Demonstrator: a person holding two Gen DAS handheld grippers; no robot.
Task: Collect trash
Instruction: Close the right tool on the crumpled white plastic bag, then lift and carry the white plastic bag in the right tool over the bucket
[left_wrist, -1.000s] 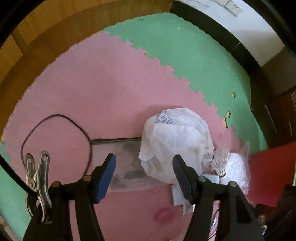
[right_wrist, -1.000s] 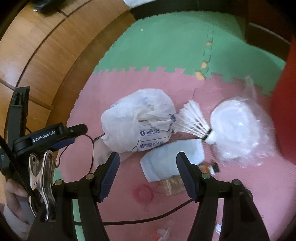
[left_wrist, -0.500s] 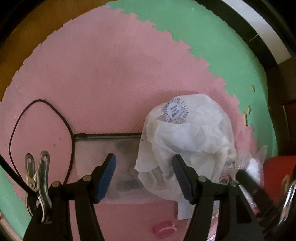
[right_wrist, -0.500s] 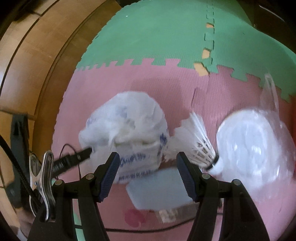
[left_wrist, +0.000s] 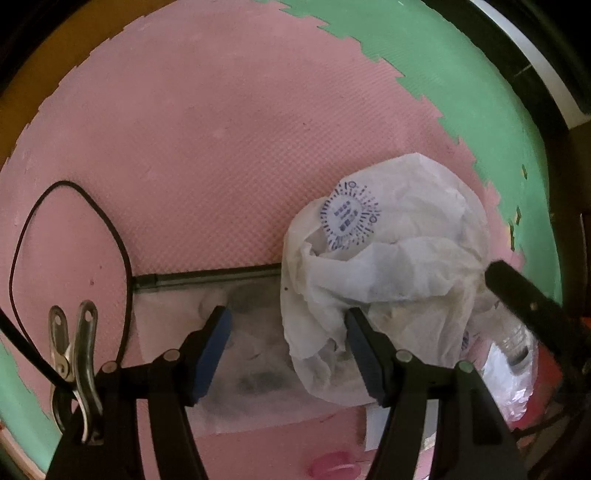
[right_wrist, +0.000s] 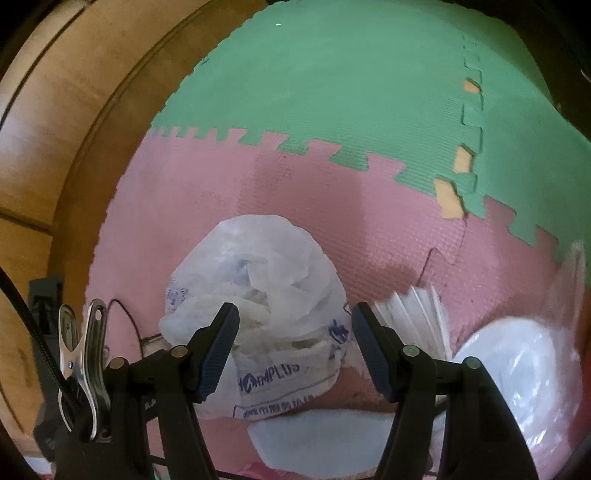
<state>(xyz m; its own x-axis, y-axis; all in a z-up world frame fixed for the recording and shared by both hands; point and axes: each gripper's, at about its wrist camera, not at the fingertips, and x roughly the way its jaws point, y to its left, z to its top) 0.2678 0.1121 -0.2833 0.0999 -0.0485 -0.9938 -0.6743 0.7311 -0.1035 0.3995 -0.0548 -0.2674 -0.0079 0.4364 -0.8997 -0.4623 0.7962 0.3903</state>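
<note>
Both grippers, left (left_wrist: 286, 350) and right (right_wrist: 295, 347), hang wide open, gripping nothing, and over the last second have dropped much closer to the pink foam mat (left_wrist: 221, 147). The crumpled white plastic bag (right_wrist: 258, 295) now sits just ahead of the right jaws, so a grab looks imminent. Smaller trash lies around it: clear wrapped bundle (right_wrist: 517, 369), flat pouch (left_wrist: 251, 369), shuttlecock (right_wrist: 417, 314).

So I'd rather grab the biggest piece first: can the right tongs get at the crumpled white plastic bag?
Probably yes: the right tongs are open with the crumpled white plastic bag just ahead, nothing between.
</note>
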